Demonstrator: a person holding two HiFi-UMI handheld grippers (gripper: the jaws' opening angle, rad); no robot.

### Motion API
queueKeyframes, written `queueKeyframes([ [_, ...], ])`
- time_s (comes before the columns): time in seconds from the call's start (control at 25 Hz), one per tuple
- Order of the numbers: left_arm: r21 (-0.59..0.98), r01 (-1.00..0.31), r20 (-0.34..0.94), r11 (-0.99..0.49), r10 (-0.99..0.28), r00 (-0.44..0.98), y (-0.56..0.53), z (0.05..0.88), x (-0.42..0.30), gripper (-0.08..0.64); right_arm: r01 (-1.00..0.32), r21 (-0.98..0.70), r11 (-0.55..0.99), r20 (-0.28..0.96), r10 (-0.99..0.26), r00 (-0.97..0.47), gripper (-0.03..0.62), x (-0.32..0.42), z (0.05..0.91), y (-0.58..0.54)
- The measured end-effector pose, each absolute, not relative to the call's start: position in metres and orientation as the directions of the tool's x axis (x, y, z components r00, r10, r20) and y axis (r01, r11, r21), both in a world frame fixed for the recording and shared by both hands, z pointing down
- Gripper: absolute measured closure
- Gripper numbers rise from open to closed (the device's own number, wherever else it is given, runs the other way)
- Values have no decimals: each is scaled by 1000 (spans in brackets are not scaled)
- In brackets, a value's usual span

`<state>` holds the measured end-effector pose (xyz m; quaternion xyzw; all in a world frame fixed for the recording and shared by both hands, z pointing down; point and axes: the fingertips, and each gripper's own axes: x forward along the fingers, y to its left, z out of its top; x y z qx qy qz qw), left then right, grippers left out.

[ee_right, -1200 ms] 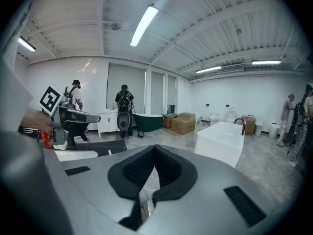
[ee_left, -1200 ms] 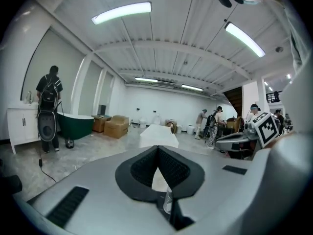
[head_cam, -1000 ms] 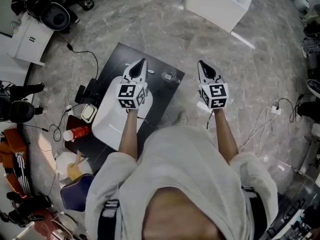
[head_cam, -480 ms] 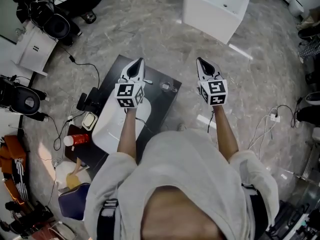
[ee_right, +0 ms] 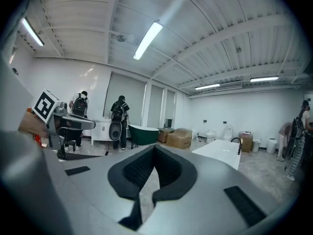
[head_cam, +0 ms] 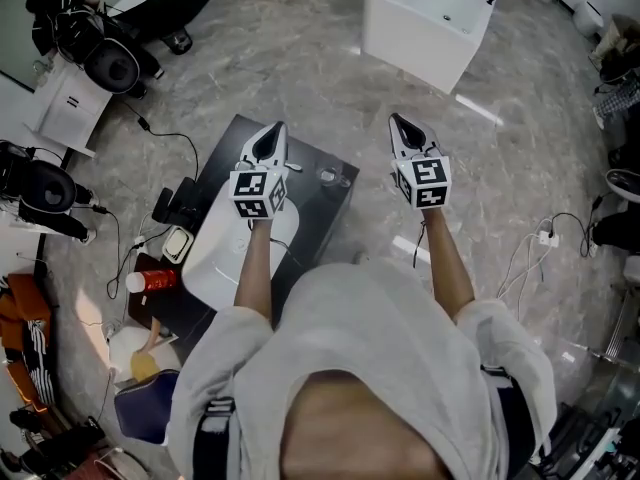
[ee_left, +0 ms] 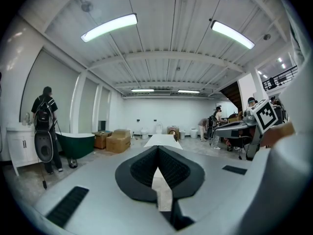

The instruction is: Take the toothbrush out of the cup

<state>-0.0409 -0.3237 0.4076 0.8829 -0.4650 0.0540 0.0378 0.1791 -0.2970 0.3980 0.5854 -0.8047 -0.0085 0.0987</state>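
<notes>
Both grippers have their jaws together on nothing and point level, seemingly idle: left gripper (head_cam: 277, 131) above the black counter (head_cam: 228, 153), right gripper (head_cam: 396, 121) past its right edge. The cup (head_cam: 332, 176) stands by the far right corner; the toothbrush is too small to make out.

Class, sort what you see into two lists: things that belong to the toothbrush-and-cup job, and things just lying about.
Belongs: cup on the black counter; left claw, shut; right claw, shut. Toothbrush too small to see.
Lying about: red can; white basin; white tub; floor cables.
</notes>
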Motion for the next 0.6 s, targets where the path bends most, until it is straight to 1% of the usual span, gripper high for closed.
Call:
queueKeyframes([
  [0.6, 32, -827, 134, -561, -818, 559, -319, 412, -44, 535, -941, 123, 315, 160, -942, -295, 580, 177, 402, -290],
])
